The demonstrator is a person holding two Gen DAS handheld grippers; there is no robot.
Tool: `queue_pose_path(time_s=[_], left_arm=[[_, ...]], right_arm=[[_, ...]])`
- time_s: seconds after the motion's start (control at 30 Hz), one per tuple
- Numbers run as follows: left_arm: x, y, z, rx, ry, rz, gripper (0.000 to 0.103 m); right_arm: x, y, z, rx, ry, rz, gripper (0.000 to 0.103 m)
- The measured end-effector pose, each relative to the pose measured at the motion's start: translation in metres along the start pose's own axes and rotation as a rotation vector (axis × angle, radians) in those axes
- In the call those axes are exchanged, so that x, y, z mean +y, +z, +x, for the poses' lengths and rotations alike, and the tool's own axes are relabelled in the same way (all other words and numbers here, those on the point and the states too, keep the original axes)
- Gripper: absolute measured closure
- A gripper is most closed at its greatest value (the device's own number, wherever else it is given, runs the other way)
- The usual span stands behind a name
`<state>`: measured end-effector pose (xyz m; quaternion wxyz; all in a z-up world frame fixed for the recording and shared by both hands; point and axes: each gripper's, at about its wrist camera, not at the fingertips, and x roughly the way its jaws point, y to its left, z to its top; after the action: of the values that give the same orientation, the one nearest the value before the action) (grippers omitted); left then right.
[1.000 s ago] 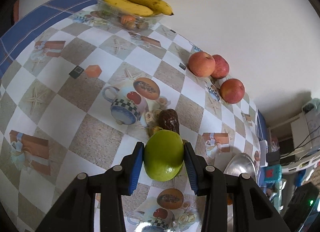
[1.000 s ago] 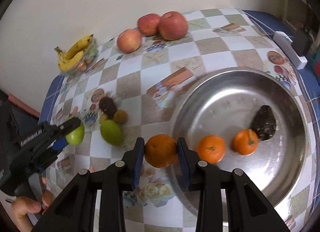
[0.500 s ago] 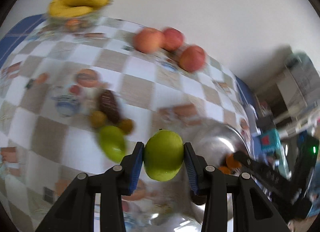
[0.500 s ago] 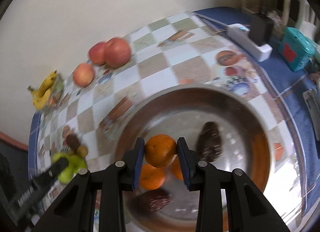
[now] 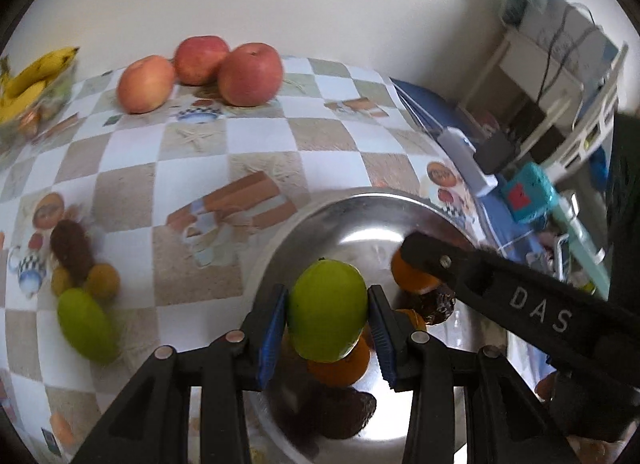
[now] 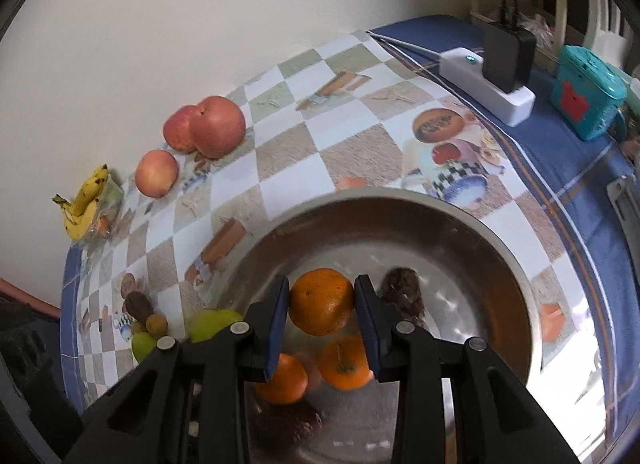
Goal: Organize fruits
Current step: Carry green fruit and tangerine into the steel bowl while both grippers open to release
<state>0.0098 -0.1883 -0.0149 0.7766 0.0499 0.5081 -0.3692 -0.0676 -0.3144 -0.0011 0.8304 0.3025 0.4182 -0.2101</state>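
The left gripper [image 5: 327,314] squeezes a green fruit [image 5: 327,314] over the metal bowl [image 5: 352,204], which sits near the table's right edge, likely so it can drop in with the rest. The right gripper [image 6: 322,310] grips an orange [image 6: 322,302] above two oranges [image 6: 344,362] lying in the bowl. Both grippers tilt down over the bowl, side by side. Three apples [image 5: 250,74] wait along the table's far edge.

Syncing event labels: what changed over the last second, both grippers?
The left gripper carried the green fruit from over the tablecloth to above the steel bowl. The right gripper brought its orange from the bowl's edge to over its middle. Both grips held; apples, bananas and the other green fruit stayed put.
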Motion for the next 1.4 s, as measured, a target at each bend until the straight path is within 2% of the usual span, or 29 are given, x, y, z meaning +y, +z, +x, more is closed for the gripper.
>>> queue_pose_path(time_s=[0.13,0.37,0.8,0.93,1.13,1.4], left_arm=[[-0.005,0.004,0.013,0.004,-0.017,0.000,0.060],[-0.008,0.001,0.038,0.049,-0.005,0.004,0.060],[-0.006,-0.001,0.042,0.077,-0.005,0.001,0.058],[-0.009,-0.001,0.037,0.081,-0.031,-0.013,0.043],[-0.013,0.004,0.022,0.066,-0.061,-0.022,0.043],[0.003,0.011,-0.012,0.039,-0.094,-0.110,0.043]], right_arm=[[0.001,0.001,0.011,0.007,0.008,-0.022,0.067],[-0.002,0.000,0.029,0.049,-0.024,-0.031,0.067],[-0.001,0.000,0.034,0.076,-0.053,-0.033,0.066],[0.000,0.004,0.022,0.046,-0.047,-0.029,0.065],[0.003,0.007,0.002,-0.007,-0.028,-0.023,0.065],[0.001,0.009,-0.021,-0.076,-0.017,0.009,0.065]])
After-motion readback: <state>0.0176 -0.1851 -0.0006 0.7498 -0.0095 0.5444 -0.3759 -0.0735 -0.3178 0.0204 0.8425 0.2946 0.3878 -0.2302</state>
